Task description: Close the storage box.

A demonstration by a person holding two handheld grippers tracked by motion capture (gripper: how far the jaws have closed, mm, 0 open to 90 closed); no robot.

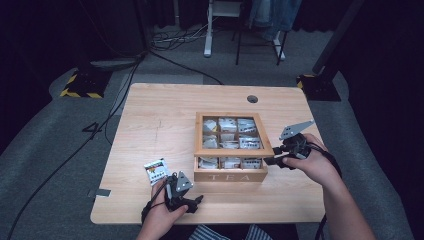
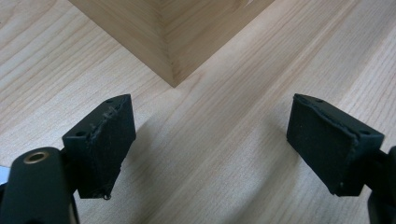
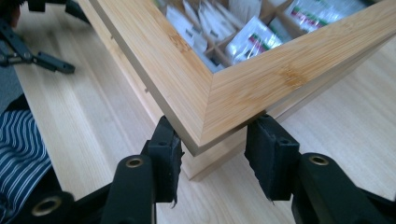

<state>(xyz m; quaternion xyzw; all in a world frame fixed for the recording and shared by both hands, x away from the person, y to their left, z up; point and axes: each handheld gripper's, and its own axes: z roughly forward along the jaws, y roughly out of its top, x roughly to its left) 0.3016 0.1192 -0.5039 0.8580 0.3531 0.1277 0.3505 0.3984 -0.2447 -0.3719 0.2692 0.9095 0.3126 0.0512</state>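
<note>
I am holding the right claw (image 3: 212, 154) at the near right corner of the wooden tea box (image 1: 233, 176), its jaws straddling the lid's (image 3: 224, 98) corner edge, touching or nearly so; I cannot tell whether they are gripping. The left claw (image 2: 210, 144) is gaping wide and empty over bare worktop (image 1: 150, 107), facing the box's near left corner. A tea packet (image 1: 156, 171) is lying just beside my left hand (image 1: 162, 212).
</note>
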